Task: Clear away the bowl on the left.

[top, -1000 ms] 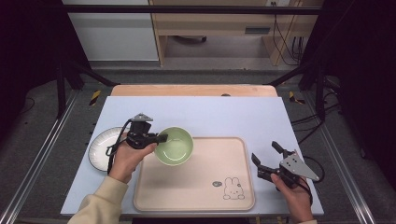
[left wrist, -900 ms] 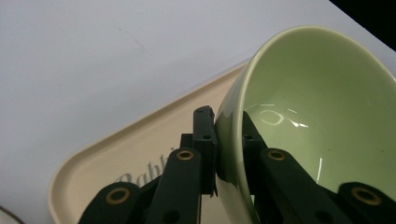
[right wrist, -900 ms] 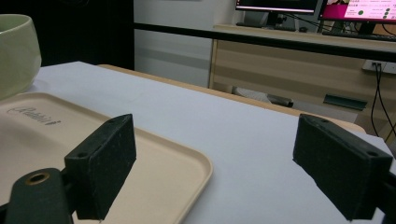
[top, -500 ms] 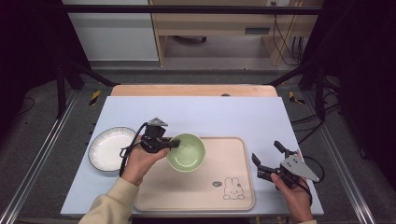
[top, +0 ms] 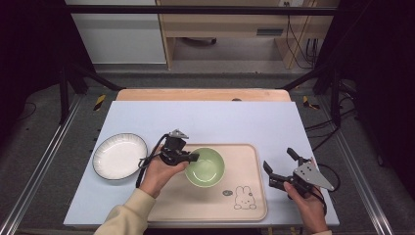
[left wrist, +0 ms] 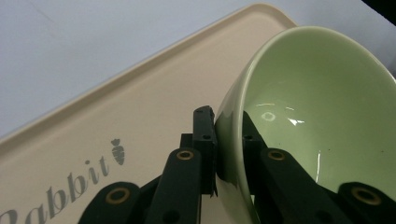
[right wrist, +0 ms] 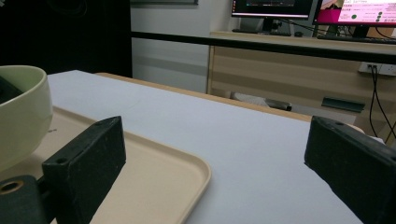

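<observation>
One desk (top: 147,117) carries one beige tray (top: 205,208), one green bowl (top: 208,169) and one white plate (top: 117,156). Two tools are in view, the left tool (top: 188,157) and the right tool (top: 280,162), each held in one hand, so two hands (top: 159,174) show. In the right gripper view, two monitors (right wrist: 273,7) stand at the back.

A white plate (top: 120,155) sits at the lower left of the high view, on the pale table (top: 215,120). A wood desk (top: 230,22) stands at the top middle, with wires (top: 298,44) beside it. Two screens (right wrist: 273,7) glow at the top right of the right gripper view.
</observation>
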`<state>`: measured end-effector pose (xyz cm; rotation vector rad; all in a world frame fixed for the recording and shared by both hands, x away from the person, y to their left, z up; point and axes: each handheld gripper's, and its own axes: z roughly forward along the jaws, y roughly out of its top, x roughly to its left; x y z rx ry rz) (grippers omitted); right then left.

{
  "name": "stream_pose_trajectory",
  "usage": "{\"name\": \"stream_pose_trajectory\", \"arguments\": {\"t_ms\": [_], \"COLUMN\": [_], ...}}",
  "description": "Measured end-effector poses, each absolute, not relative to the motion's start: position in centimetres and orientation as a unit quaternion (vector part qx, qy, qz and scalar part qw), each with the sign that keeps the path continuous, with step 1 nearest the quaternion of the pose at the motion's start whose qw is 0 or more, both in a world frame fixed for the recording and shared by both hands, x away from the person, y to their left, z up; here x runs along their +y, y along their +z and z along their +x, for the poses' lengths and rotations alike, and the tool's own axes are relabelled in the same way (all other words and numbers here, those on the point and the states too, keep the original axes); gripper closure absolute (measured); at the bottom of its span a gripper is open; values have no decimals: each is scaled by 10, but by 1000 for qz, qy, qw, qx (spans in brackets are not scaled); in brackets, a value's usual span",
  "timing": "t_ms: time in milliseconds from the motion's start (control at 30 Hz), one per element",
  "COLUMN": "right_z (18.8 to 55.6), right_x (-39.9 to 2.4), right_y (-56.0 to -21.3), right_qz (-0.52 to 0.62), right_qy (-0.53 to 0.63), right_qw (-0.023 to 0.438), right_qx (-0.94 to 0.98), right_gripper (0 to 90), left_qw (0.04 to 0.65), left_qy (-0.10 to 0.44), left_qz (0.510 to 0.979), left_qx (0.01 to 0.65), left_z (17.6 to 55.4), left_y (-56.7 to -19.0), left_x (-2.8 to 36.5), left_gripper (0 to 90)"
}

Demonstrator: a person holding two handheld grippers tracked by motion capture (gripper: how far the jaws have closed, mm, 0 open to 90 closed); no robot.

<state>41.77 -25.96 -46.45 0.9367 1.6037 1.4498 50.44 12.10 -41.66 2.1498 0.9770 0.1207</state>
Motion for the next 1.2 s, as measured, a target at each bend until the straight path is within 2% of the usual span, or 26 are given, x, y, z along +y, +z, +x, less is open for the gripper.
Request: {"name": "stream_pose_trajectory", "arguments": {"t_ms": [1200], "right_z": [418], "right_x": [-259], "right_y": [-465], "right_qz": [373], "right_qy": [572], "right_qw": [377], "right_qx": [626], "right_gripper": [51], "left_qw": [363], "left_qy": [31], "left_qz": [849], "left_qx": [382], "left_z": [497], "left_y": [-436], "left_x": [116], "left_gripper": [827]}}
